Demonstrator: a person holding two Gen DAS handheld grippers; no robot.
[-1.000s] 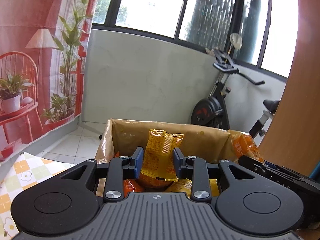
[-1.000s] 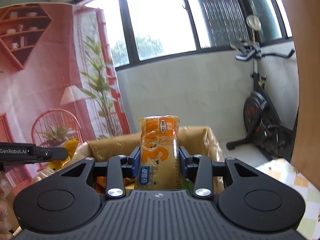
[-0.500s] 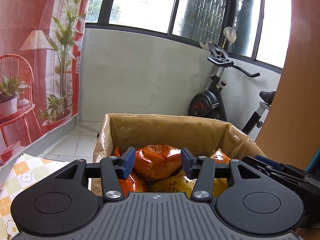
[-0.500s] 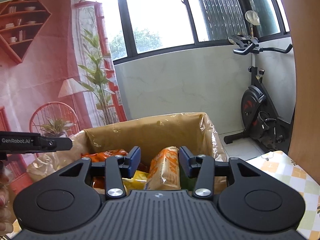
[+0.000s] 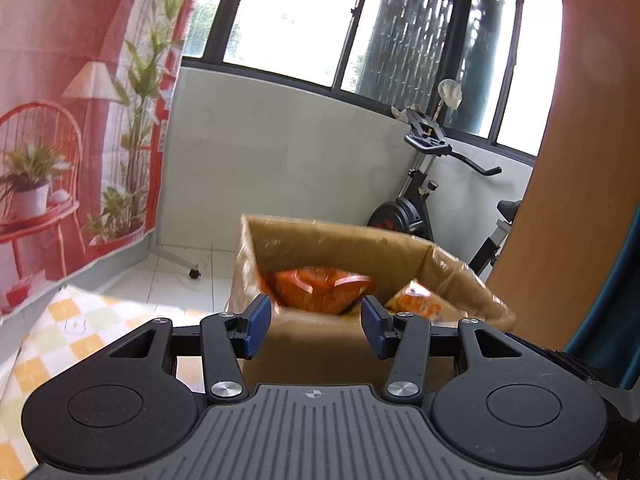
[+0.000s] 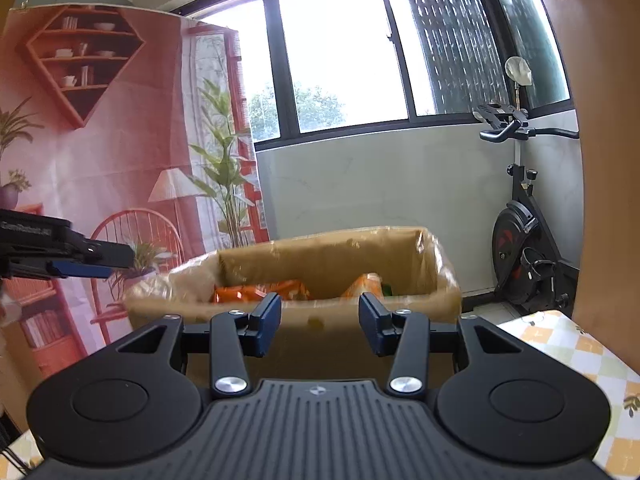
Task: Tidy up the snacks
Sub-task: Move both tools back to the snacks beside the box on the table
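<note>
While both grippers, left and right, stand spread and empty, the packets in the box look light, crinkly, crushable; pinch a sealed edge.

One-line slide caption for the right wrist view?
Right claw open and empty before the lined cardboard box holding orange snack packs; left claw at frame edge.

You see a brown cardboard box lined with glossy, crinkled clear plastic film. Inside lie shiny orange foil snack packets. Your matt black plastic left gripper carries smooth blue pads and bright metal pivot screws. The checked yellow tablecloth looks soft and matt.
</note>
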